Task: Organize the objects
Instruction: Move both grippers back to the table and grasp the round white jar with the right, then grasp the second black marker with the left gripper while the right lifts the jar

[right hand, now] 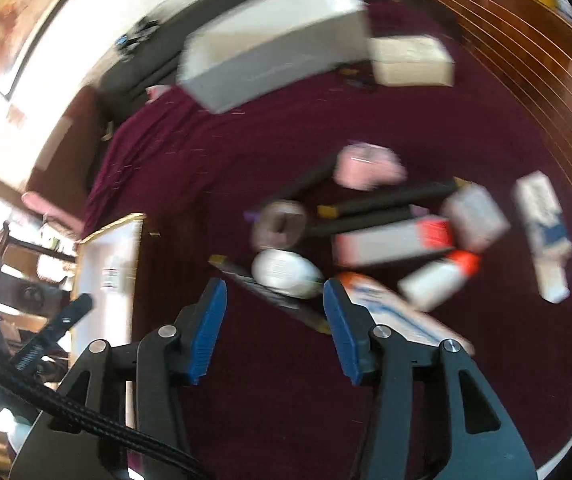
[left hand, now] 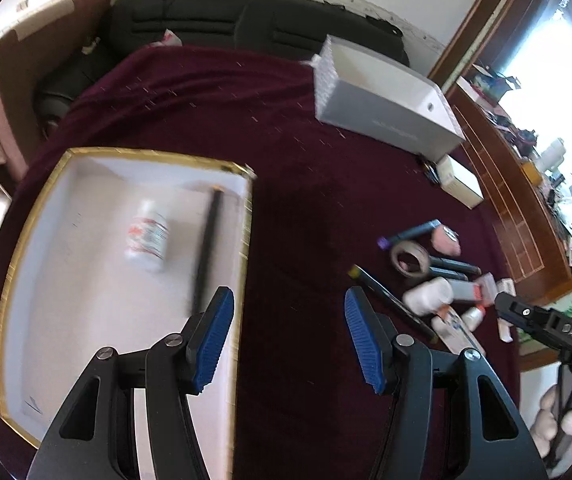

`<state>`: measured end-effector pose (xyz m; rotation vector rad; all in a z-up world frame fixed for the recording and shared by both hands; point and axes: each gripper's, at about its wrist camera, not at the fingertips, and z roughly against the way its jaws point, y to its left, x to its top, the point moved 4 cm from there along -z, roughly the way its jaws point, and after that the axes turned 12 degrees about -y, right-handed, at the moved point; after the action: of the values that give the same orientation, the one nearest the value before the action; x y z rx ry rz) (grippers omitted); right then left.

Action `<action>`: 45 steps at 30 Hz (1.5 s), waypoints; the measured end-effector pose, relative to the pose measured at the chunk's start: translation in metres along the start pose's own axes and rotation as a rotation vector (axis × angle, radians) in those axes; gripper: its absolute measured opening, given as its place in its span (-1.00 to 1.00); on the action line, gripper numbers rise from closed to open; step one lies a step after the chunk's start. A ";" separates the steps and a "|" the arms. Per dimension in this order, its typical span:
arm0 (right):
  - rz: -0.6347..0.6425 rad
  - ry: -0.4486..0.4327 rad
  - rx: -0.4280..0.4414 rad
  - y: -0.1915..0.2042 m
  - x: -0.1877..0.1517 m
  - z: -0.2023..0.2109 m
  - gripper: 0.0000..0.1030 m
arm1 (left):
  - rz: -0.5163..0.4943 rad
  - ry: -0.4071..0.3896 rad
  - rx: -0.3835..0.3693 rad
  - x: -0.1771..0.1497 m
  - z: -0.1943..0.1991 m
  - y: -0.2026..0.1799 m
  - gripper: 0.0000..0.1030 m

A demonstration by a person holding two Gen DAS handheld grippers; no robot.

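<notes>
A gold-rimmed white tray (left hand: 18, 240) lies on the maroon cloth at the left and holds a white bottle (left hand: 148, 236) and a black pen (left hand: 208, 248). My left gripper (left hand: 287, 308) is open and empty over the tray's right edge. A pile of objects lies at the right: tape roll (right hand: 280, 226), white bottle (right hand: 287, 274), black markers (right hand: 389, 198), pink item (right hand: 365, 168), small boxes (right hand: 391, 242). My right gripper (right hand: 274, 300) is open and empty, just in front of the white bottle in the pile. The right wrist view is blurred.
A large white box (left hand: 385, 100) stands at the back right of the cloth, with a smaller cream box (left hand: 459, 182) beside it. A black sofa (left hand: 226, 20) lies behind the table. A wooden cabinet (left hand: 505, 208) runs along the right.
</notes>
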<state>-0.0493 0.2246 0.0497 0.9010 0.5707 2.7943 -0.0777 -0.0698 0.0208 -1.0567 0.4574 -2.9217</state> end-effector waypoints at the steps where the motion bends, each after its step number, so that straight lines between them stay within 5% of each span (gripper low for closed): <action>1: -0.008 0.009 -0.016 -0.014 -0.002 0.001 -0.04 | 0.000 0.009 -0.008 -0.003 -0.001 -0.005 0.01; 7: 0.043 0.054 -0.048 -0.032 -0.021 -0.004 -0.05 | 0.010 0.057 -0.032 -0.024 -0.005 -0.028 0.01; 20: 0.373 -0.004 -0.095 0.032 -0.022 -0.073 -0.04 | 0.047 0.081 -0.022 -0.050 0.009 -0.030 0.01; 22: 0.365 0.007 -0.097 0.031 -0.020 -0.085 -0.06 | 0.070 0.089 -0.019 -0.053 0.009 -0.027 0.01; 24: 0.327 0.031 -0.086 0.026 -0.019 -0.092 -0.38 | 0.097 0.094 -0.025 -0.055 0.007 -0.025 0.01; 37: 0.086 0.072 0.028 -0.017 -0.021 -0.042 -0.38 | 0.213 0.116 -0.055 -0.050 -0.058 -0.067 0.00; 45: 0.020 0.058 0.023 -0.043 -0.029 -0.010 -0.37 | 0.108 0.099 0.125 -0.053 -0.108 -0.104 0.09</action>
<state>-0.0307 0.2536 0.0094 0.8362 0.6065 2.8458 -0.0940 0.0639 -0.0630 -0.8482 0.3169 -2.8727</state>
